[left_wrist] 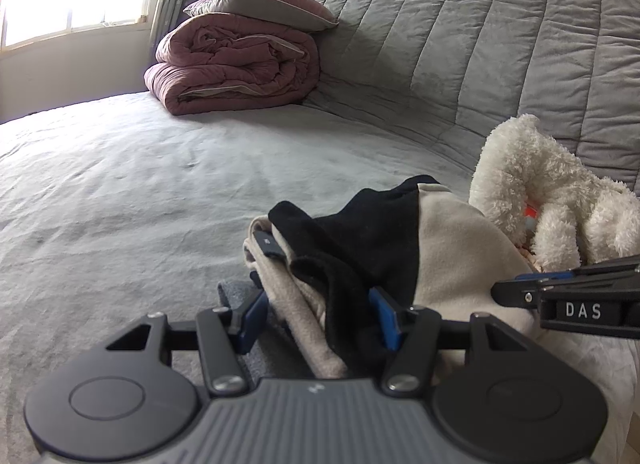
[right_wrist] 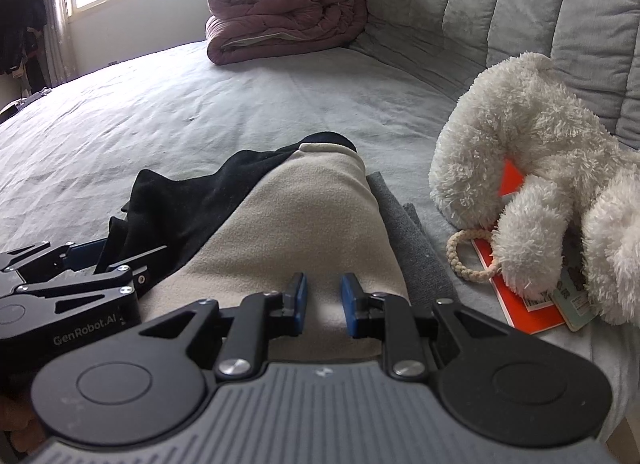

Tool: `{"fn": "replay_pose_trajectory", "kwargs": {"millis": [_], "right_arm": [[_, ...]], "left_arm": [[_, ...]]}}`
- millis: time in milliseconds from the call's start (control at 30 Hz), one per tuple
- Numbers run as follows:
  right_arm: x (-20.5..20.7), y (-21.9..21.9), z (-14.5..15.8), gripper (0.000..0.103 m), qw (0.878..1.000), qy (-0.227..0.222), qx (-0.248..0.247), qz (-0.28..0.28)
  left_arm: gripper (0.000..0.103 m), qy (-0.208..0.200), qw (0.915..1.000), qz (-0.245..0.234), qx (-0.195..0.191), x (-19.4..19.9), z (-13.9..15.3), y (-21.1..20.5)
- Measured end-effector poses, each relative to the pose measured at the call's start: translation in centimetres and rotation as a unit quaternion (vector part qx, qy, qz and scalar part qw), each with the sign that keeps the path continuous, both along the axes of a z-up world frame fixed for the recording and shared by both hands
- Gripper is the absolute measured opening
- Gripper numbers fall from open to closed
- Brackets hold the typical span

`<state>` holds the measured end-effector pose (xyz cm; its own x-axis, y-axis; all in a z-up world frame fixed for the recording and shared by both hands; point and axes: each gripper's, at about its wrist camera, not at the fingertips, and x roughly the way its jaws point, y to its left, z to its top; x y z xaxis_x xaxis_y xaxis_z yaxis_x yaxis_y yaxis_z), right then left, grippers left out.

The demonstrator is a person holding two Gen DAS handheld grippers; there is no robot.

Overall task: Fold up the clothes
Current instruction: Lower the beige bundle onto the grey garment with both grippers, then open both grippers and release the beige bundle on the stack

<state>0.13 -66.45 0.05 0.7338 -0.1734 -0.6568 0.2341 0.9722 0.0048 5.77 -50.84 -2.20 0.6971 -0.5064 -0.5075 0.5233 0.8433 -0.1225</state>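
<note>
1. Both grippers point forward and down over the bed [left_wrist: 120,184], side by side at the near end of the garment [right_wrist: 312,216].
2. The left gripper [left_wrist: 320,316] has its jaws fairly wide, clamped on a bunched beige-and-black fold.
3. The right gripper [right_wrist: 323,304] has its jaws narrow, pinching a ridge of beige cloth.
4. The garment lies on the bed over a grey cloth [right_wrist: 416,248].
5. A white plush [right_wrist: 540,168] sits just right; a rolled quilt [left_wrist: 236,64] lies far back.
</note>
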Motion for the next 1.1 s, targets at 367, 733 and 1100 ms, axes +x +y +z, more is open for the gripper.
{"fn": "replay_pose_trajectory", "kwargs": {"millis": [367, 733, 1100], "right_arm": [[0.0, 0.2, 0.1, 0.024, 1.000, -0.008, -0.004, -0.006], [-0.7, 0.4, 1.1, 0.048, 0.999, -0.037, 0.007, -0.006], [-1.5, -0.9, 1.9, 0.048, 0.996, -0.061, 0.027, -0.062]], "left_arm": [[0.059, 0.005, 1.0000, 0.005, 0.003, 0.0, 0.4, -0.1], [0.059, 0.012, 0.9994, 0.009, -0.030, -0.2, 1.8, 1.5], [0.057, 0.014, 0.9978, 0.030, -0.058, 0.0, 3.1, 3.5]]}}
